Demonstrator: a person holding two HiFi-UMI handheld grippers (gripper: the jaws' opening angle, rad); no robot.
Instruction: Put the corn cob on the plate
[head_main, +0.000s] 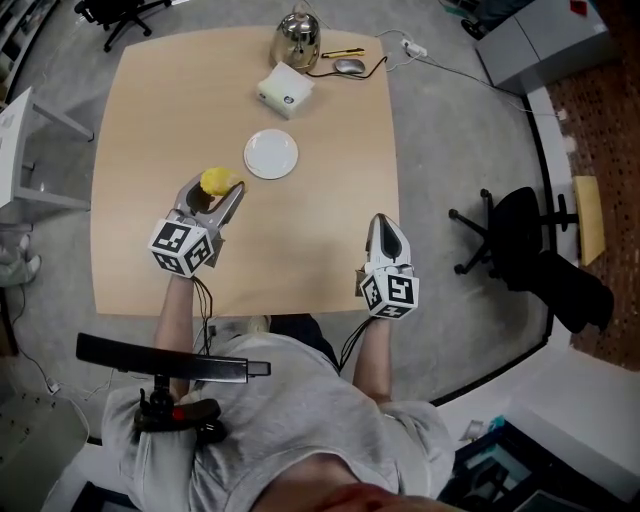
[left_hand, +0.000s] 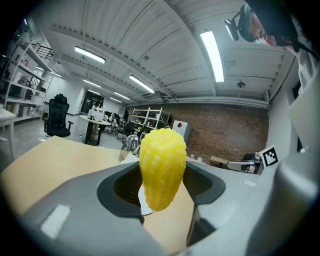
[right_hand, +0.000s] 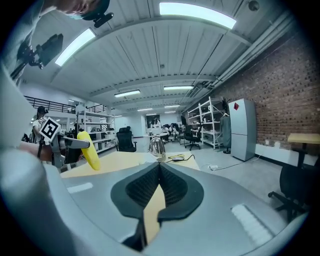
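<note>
**Over the worktop, corn cob gripped short of the plate**

At the left half of the light wooden worktop (head_main: 330, 130), the left gripper (head_main: 218, 190) is clenched on the yellow corn cob (left_hand: 162, 167). In the left gripper view the cob stands nearly upright between the two dark pads, which press on its sides low down, so most of its length rises above the jaws. From the head view the cob sits at the jaw tips, just beside the small white plate (head_main: 271, 154) but not over it. The plate lies bare near the middle of the worktop, a little farther from the person and to the right of the cob.

Nearer the worktop's front edge on the right, the right gripper (head_main: 384, 228) has its jaws closed together with nothing between them, well apart from the plate.

Along the far edge stand a shiny metal kettle (head_main: 295, 40), a white box (head_main: 285, 90) just in front of it, and a computer mouse (head_main: 349, 66) with its cable. A black office chair (head_main: 530, 240) stands on the floor to the right.
</note>
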